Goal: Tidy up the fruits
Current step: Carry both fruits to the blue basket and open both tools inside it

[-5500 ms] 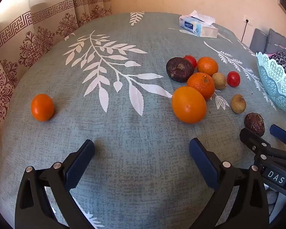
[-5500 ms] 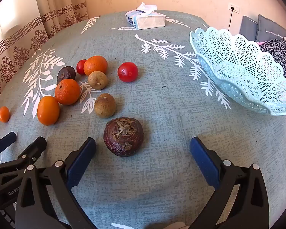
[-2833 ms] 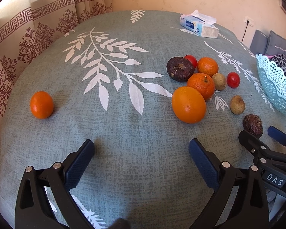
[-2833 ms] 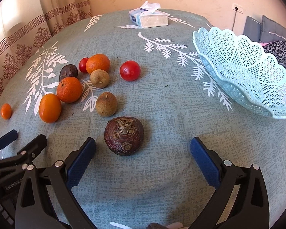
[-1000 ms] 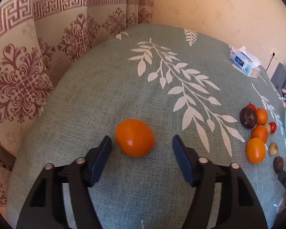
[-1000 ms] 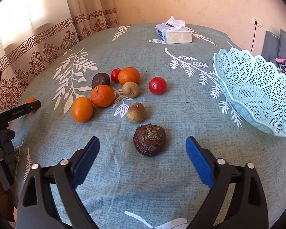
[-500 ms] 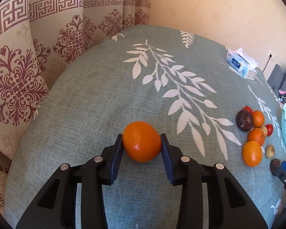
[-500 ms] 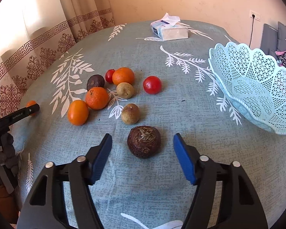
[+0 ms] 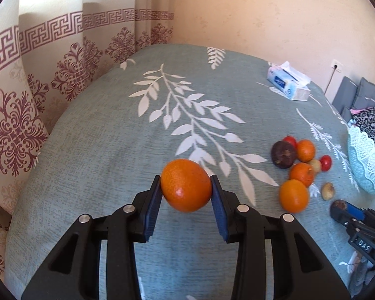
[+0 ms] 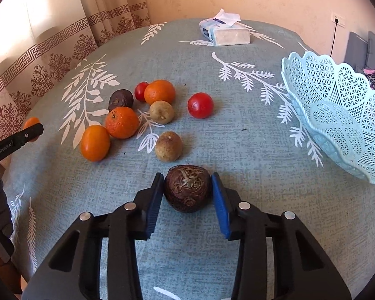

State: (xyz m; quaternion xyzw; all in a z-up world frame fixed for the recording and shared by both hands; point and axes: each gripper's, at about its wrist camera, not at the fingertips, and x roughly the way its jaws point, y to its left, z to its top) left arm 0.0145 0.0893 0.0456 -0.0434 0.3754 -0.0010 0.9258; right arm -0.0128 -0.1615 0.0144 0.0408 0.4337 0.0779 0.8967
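Left gripper (image 9: 186, 187): jaws narrow, blue pads pressed on both sides of an orange (image 9: 186, 185), apparently held just clear of the surface (image 9: 107, 150). Right gripper (image 10: 187, 192): jaws have just been closing and now sit against both sides of a dark wrinkled fruit (image 10: 187, 187); whether it still rests on the surface cannot be told. Left view alone shows the orange whole; in the right view only an orange sliver peeks behind the left gripper's tip at the far left edge. Right view alone shows the basket (image 10: 337, 115) almost whole, tilted, well apart from the loose fruit cluster (image 10: 137, 115); the left view cuts the basket at its right edge. There the right gripper hides most of the dark fruit. Tissue box (image 10: 225, 32) at the far side in both views.
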